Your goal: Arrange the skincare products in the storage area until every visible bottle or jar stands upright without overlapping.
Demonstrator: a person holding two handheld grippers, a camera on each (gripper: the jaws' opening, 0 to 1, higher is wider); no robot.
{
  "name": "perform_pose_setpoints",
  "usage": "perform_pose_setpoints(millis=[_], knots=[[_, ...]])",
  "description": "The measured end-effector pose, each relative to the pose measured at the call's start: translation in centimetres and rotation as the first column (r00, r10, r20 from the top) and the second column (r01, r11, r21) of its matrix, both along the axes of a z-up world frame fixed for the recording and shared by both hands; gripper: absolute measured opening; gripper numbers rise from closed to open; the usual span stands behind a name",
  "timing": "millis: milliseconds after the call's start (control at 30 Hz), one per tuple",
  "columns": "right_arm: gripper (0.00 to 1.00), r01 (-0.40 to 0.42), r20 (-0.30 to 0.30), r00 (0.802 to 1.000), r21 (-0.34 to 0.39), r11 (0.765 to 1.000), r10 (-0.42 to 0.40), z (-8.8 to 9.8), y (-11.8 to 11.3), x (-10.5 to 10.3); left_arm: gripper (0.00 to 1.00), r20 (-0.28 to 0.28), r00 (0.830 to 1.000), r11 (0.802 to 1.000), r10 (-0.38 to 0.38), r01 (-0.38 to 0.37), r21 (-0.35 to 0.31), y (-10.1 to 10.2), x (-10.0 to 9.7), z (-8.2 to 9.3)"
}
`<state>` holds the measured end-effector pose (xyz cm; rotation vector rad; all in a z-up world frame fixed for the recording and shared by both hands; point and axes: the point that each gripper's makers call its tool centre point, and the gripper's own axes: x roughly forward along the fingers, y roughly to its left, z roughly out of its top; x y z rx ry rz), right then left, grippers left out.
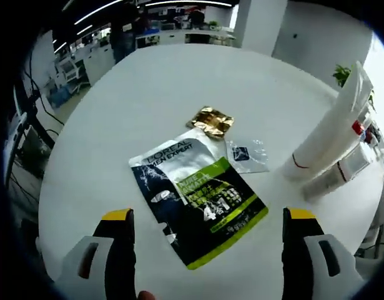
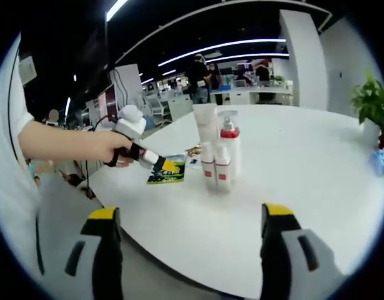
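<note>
Left claw (image 1: 207, 234) open over sachet (image 1: 198, 200); right claw (image 2: 188, 231) open, bottles (image 2: 216, 153) beyond.

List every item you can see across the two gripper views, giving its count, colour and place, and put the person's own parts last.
Sachet: one, black, white and green, flat on the table.
Gold packet: one, gold, beyond the sachet.
Clear packet: one, clear, right of the sachet.
Bottles and tubes: cluster, white with red, standing mid-table.
Table: one, white, round.
Plant: one, green, far right.
Left gripper: yellow-tipped, open above the sachet.
Right gripper: yellow-tipped, open.
</note>
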<state>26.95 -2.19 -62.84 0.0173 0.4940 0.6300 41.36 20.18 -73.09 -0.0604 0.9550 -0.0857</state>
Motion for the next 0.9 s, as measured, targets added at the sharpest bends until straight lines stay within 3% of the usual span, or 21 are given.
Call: perform_pose_setpoints(millis=[300, 533, 567, 633, 900], knots=[[0.93, 0.026, -0.016, 1.0, -0.005, 1.0, -0.026, -0.3, -0.4, 0.2, 0.97, -0.019, 0.996, 0.994, 0.083, -0.081, 0.073, 0.3, 2.4, -0.8], [0.92, 0.037, -0.024, 0.999, -0.007, 0.999, -0.037, -0.4, -0.6, 0.3, 0.97, -0.064, 0.989, 0.986, 0.134, -0.127, 0.109, 1.0, 2.2, -2.5], [0.92, 0.038, -0.025, 0.999, -0.008, 0.999, -0.038, -0.4, -0.6, 0.3, 0.97, -0.052, 0.985, 0.984, 0.162, -0.157, 0.081, 0.8, 2.4, -2.4], [0.92, 0.039, -0.026, 0.999, -0.009, 0.999, -0.039, -0.5, -0.6, 0.3, 0.97, -0.065, 0.983, 0.983, 0.171, -0.165, 0.08, 1.1, 2.2, -2.4], [0.92, 0.042, -0.026, 0.999, -0.009, 0.999, -0.043, -0.5, -0.6, 0.3, 0.96, -0.023, 0.986, 0.983, 0.167, -0.165, 0.08, 1.2, 2.1, -2.2]])
